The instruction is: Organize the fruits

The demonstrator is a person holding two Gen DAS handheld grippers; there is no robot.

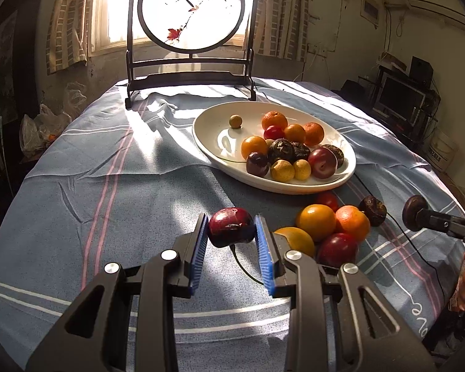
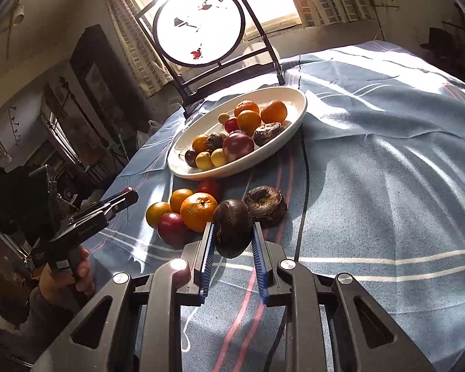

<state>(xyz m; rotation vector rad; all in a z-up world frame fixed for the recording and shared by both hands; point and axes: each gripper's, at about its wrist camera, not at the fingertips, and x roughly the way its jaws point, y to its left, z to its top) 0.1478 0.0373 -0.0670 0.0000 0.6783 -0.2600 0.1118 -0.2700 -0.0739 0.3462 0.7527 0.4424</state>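
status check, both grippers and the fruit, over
Left gripper shut on red plum. Right gripper shut on dark fruit. Loose pile beside white plate; path clear.

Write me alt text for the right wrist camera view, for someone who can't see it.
The right gripper is shut on a dark brown fruit above a blue striped tablecloth. Ahead, loose oranges and plums lie before a white oval plate of fruit; the left gripper is at left.
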